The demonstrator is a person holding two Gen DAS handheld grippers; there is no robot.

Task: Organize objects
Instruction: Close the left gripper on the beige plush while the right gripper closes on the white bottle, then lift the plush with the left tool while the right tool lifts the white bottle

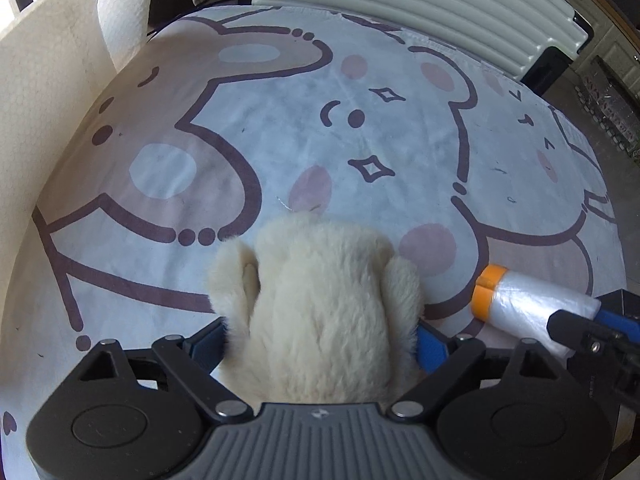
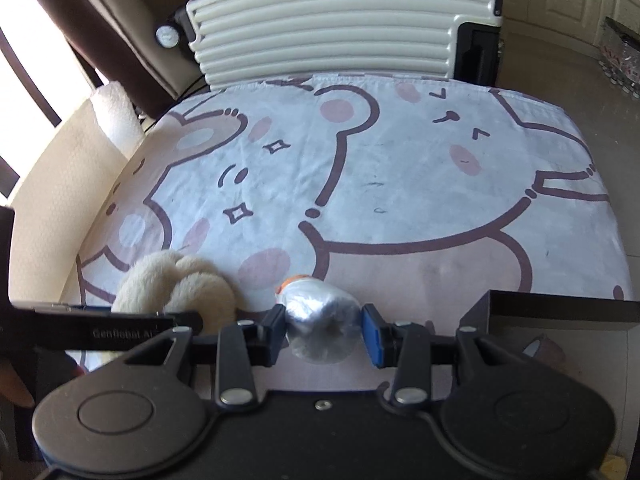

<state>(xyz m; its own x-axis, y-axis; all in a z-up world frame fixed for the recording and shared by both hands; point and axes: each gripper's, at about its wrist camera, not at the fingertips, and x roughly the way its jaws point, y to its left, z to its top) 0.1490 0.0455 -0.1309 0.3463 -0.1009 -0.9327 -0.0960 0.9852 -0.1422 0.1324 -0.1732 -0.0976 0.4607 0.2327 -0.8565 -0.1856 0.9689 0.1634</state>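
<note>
My left gripper [image 1: 320, 340] is shut on a cream plush toy [image 1: 320, 300], held low over the cartoon-bear cloth [image 1: 360, 140]. The toy fills the space between the blue pads. My right gripper [image 2: 324, 328] is shut on a roll of clear plastic film with an orange end [image 2: 316, 316], its orange end pointing away from me. The roll also shows at the right of the left wrist view [image 1: 528, 304], with the right gripper's fingers [image 1: 576, 324] around it. The plush toy shows at the left of the right wrist view [image 2: 176, 284], just left of the roll.
A ribbed cream suitcase [image 2: 332, 32] stands at the far edge of the cloth. A cream foam wall [image 1: 44, 100] and a white paper roll [image 1: 128, 4] line the left side. A dark box edge [image 2: 560, 308] sits at the near right. Floor lies to the right.
</note>
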